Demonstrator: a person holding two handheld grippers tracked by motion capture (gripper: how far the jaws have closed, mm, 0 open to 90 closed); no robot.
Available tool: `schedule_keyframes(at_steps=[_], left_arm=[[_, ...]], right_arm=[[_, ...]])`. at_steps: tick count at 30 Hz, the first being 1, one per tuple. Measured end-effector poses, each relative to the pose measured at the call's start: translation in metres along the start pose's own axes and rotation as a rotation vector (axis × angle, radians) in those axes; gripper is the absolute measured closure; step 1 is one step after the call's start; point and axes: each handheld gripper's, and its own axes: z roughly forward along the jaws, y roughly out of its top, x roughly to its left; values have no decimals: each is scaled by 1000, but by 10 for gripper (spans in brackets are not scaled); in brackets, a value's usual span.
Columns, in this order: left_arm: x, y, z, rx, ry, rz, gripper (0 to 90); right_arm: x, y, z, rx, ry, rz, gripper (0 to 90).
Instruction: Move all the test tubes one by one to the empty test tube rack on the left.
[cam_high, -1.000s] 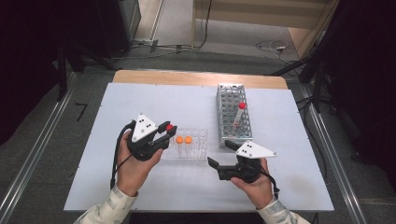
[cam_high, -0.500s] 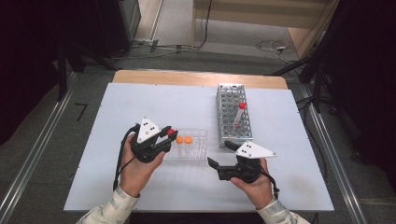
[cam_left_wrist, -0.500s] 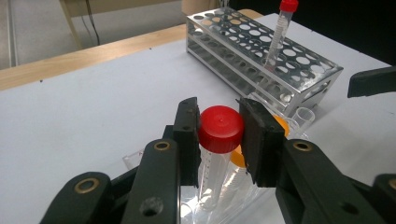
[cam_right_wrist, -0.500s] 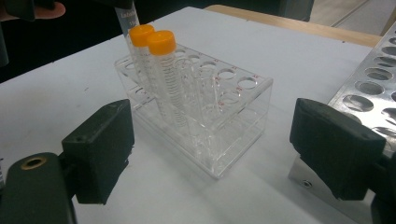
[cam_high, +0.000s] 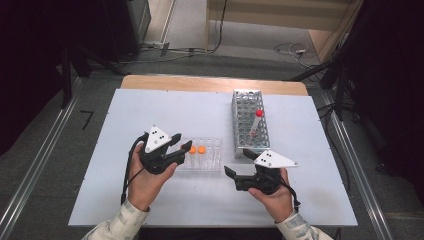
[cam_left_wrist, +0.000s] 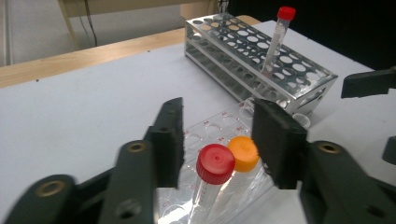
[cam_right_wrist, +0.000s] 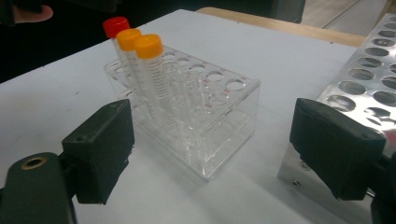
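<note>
Now we have the left gripper (cam_high: 182, 145) down at the near end of the clear rack (cam_high: 210, 162), where a second ago it hovered a little higher and further left over the table (cam_high: 150, 107); half a second ago it was already closing in, and the last stretch has brought its jaws either side of the red-capped tube (cam_left_wrist: 215, 163). In the left gripper view, those jaws stand wide apart, with the red cap between them and not touched by either pad, and the orange-capped tube (cam_left_wrist: 243, 152) sits just behind it, close to the right-hand jaw. We judge this to be the approach to a pick: the tube still stands in its hole, nothing is gripped yet, and closing will need care so that the orange cap is not caught as well. Our right gripper (cam_high: 236, 165) has barely shifted across the three moments; it rests low on the table between the clear rack and the metal rack (cam_high: 248, 107), jaws wide and empty, pointing at the three capped tubes. In the metal rack, one red-capped tube (cam_high: 256, 122) leans as it did earlier.
</note>
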Motion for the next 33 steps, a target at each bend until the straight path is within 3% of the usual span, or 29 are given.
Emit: schedule_keyframes(at_steps=[4, 10, 14, 23, 33], left_arm=[[2, 1, 0, -9, -10, -32, 376], [2, 0, 1, -12, -6, -42, 351], [1, 0, 2, -19, -14, -50, 347], [1, -1, 3, -28, -5, -55, 280], [0, -2, 5, -23, -9, -51, 285]], right_arm=[[-11, 3, -2, -12, -56, 32, 124], [-37, 9, -3, -35, -175, 101, 131], [-49, 16, 0, -47, -250, 101, 139], [-73, 22, 16, -30, -338, 106, 199], [-91, 28, 39, -25, -386, 89, 397]])
